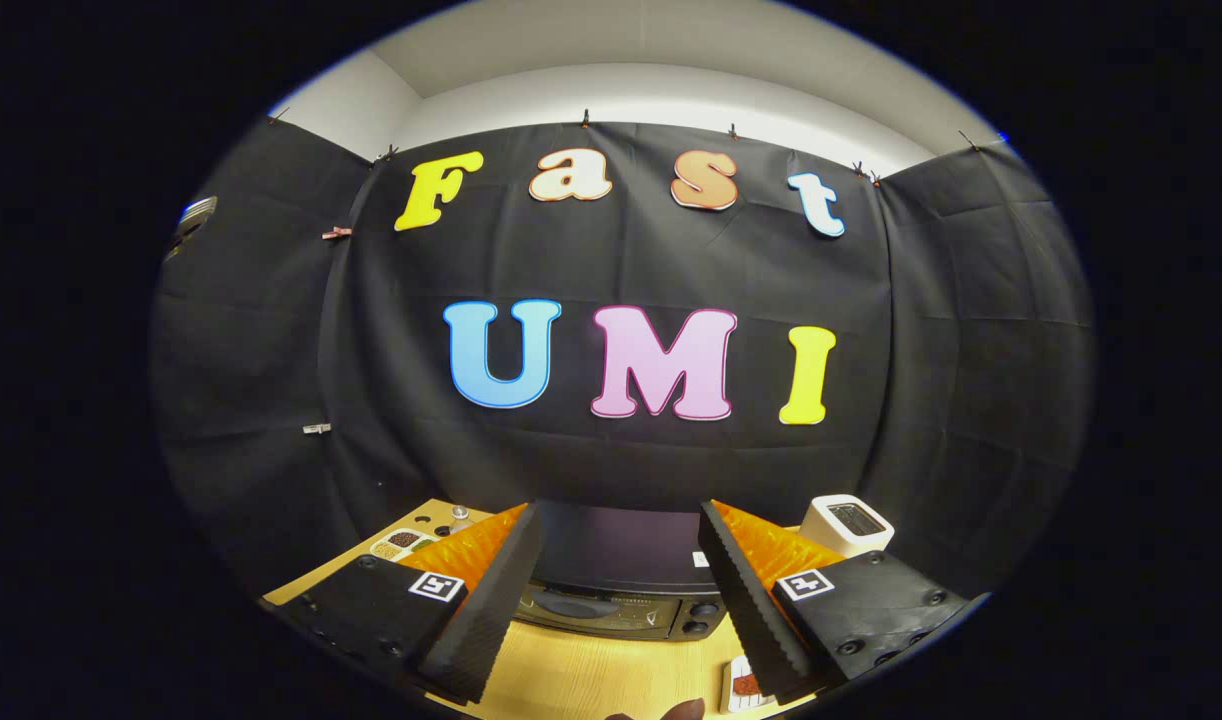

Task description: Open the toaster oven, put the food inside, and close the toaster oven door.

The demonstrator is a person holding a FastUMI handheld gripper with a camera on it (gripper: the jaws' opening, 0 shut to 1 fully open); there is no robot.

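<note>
- I am holding my fingers spread wide apart, gripping nothing, above the counter.
- The toaster oven is sitting on the counter just ahead of and between my fingers, its door looking closed, with the handle across the front and knobs at its right end.
- A small plate of food is lying on the counter close by my right finger, in front of the oven.
- A white toaster is standing beyond the oven to the right; a tray of small dishes is sitting to the left.
- I judge I am at the very start: the opening step is in hand.
- Next I am needing to drop lower, line up with the handle, and close on it to pull the door down.
</note>
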